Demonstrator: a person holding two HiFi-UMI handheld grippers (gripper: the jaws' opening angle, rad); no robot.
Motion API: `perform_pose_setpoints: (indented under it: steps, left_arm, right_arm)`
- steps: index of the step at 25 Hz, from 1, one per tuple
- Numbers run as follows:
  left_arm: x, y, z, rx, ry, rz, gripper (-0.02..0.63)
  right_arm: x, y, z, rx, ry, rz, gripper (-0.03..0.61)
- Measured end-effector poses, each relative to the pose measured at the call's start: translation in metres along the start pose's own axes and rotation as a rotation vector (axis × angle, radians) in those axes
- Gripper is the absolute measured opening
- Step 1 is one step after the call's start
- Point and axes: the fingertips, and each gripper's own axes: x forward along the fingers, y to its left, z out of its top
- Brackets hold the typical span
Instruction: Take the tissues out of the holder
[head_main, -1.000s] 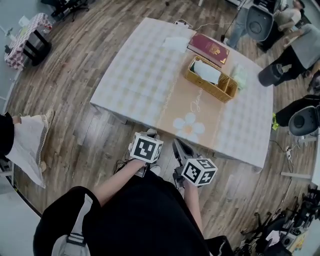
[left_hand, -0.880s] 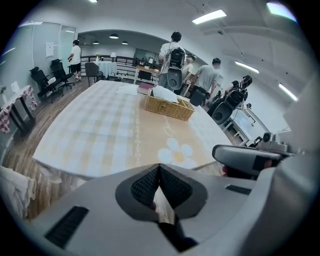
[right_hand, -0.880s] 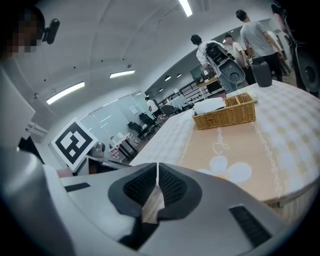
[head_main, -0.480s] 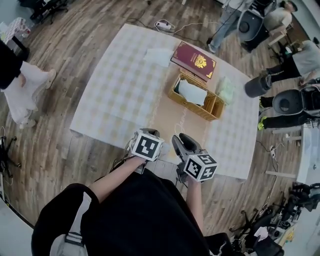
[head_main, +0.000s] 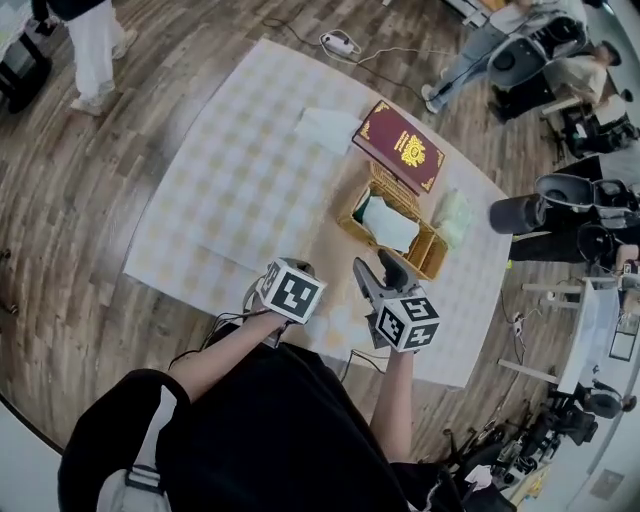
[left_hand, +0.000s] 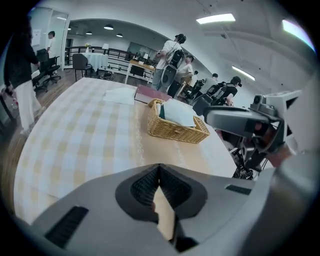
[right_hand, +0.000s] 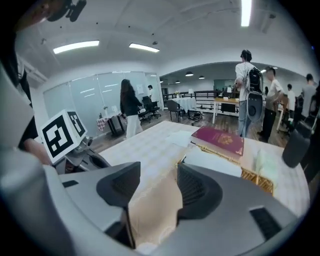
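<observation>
A wicker holder (head_main: 432, 252) stands on the checked table (head_main: 230, 190), right of centre, with white tissues (head_main: 388, 222) lying in it. Both grippers hover over the table's near edge, short of the holder. My left gripper (head_main: 293, 291) is shut with nothing in it; in its own view the jaw tips (left_hand: 159, 172) meet, with the holder (left_hand: 176, 129) and tissues (left_hand: 178, 114) ahead. My right gripper (head_main: 385, 280) is nearer the holder. Its jaws (right_hand: 157, 185) have just been opening, stand apart and hold nothing; the tissues (right_hand: 210, 162) lie just beyond them.
A dark red book (head_main: 398, 146) lies behind the holder, a white napkin (head_main: 327, 130) to its left, and a pale green pack (head_main: 453, 215) to the holder's right. A person (head_main: 95, 40) walks at the far left. Seated people and a black cylinder (head_main: 515, 213) crowd the right side.
Both grippers have come forward from in front of the table to over its near edge, closer to the holder. The right gripper has rolled and its jaws have spread.
</observation>
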Motion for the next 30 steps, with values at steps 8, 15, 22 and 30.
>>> perform_pose_setpoints:
  steps: [8,15,22,30]
  left_arm:
    - [0.004,0.033,-0.005,-0.083,0.017,0.000,-0.002]
    - [0.019,0.039,0.017,-0.184,0.002,0.062,-0.002]
    - [0.028,0.038,-0.022,-0.263,-0.001,0.076,-0.002]
    - [0.033,0.039,-0.018,-0.294,-0.010,0.085,-0.002]
  right_arm:
    - [0.055,-0.050,0.022,-0.271,0.191,-0.012,0.299]
    - [0.106,-0.106,0.016,-0.392,0.407,0.117,0.311]
    - [0.129,-0.106,-0.045,-0.564,0.649,0.183,0.311]
    - [0.141,-0.106,-0.058,-0.616,0.736,0.220,0.295]
